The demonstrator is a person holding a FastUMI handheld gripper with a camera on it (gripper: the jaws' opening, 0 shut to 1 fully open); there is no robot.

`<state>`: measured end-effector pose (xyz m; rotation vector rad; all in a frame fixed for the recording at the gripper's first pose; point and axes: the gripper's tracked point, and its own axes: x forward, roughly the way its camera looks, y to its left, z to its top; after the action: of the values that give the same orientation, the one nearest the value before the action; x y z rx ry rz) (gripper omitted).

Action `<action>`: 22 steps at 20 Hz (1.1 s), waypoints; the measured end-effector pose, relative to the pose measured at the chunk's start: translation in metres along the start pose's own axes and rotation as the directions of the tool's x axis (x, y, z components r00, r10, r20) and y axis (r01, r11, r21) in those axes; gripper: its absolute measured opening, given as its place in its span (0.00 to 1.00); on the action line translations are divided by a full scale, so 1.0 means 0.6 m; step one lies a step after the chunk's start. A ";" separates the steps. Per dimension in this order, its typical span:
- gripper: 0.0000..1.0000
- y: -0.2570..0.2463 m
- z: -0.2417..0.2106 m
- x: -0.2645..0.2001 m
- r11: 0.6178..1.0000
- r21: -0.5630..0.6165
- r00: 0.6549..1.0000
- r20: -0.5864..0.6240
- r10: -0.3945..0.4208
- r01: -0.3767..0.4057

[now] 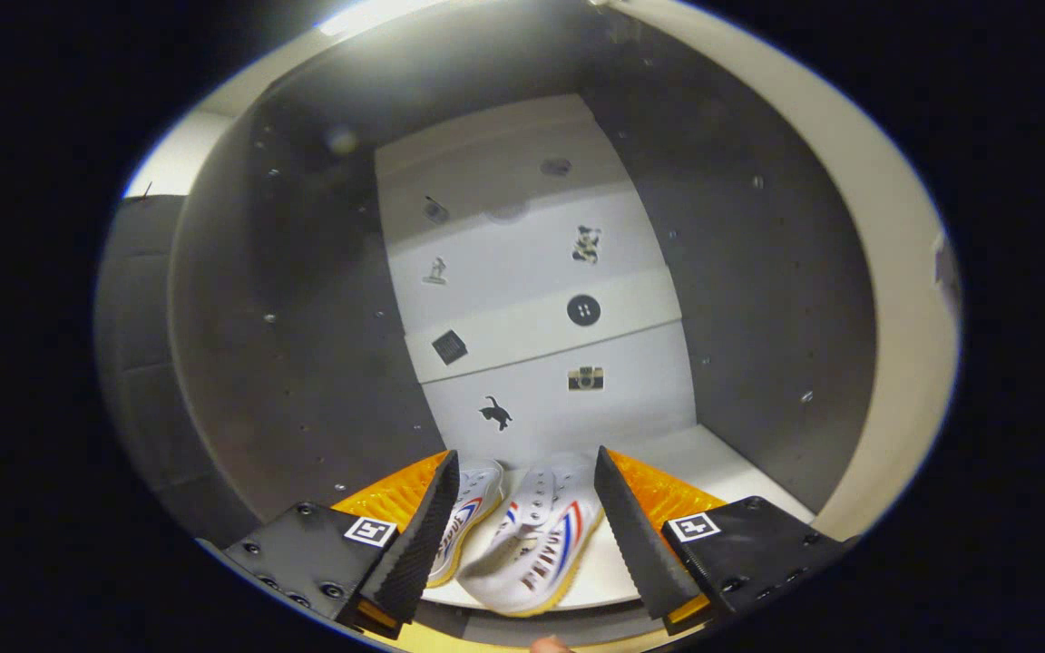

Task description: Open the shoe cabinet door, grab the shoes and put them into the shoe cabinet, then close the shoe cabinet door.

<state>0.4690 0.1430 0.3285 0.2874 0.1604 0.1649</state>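
Note:
A pair of white shoes (532, 535) with red and blue stripes and yellowish soles lies side by side on the white floor (722, 472) of the shoe cabinet. My gripper (525, 455) reaches into the cabinet and hangs just above the shoes. Its black ridged fingers (423, 535) stand apart, open, and the shoes show in the gap between them. The left finger covers part of the left shoe. The right shoe's edge comes close to the right finger; I cannot tell whether they touch.
Dark grey side walls (305, 345) with small peg holes close in left and right. The white back wall (532, 272) carries several small stickers. The cabinet's pale front frame (894, 272) curves round on the right.

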 end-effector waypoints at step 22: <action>0.97 -0.052 0.046 -0.602 0.981 -0.175 0.995 0.032 0.091 -0.084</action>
<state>0.1262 0.0399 0.3935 0.1242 0.0929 0.2583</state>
